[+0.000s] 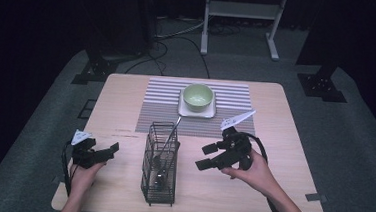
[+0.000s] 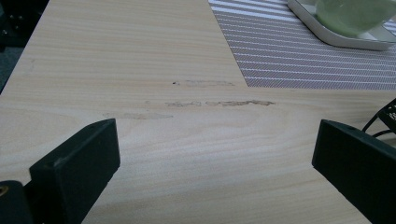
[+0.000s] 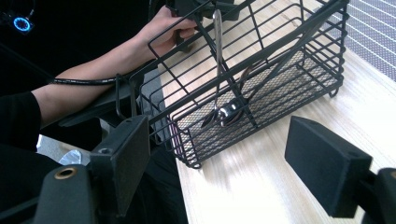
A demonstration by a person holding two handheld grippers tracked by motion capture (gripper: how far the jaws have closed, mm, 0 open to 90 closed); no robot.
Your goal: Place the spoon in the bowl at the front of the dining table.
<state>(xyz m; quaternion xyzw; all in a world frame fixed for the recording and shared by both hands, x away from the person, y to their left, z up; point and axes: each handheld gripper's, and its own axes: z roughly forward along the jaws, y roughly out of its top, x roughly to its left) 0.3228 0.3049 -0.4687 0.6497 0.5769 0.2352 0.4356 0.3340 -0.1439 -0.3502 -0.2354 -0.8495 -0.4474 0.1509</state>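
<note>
Each matte black hand-held gripper, left (image 1: 103, 152) and right (image 1: 205, 156), has two blocky jaws, a grey three-cornered plate and a trailing black cable. Brass-coloured screws mark the jaw mounts. The person wears a black sleeve (image 3: 14, 116).

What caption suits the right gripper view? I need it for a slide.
Open right gripper faces a black wire basket holding a metal spoon on the wooden table.

A dark lab: black curtains (image 1: 41, 20), floor cables (image 1: 180, 40), lone table (image 1: 126, 96).
</note>
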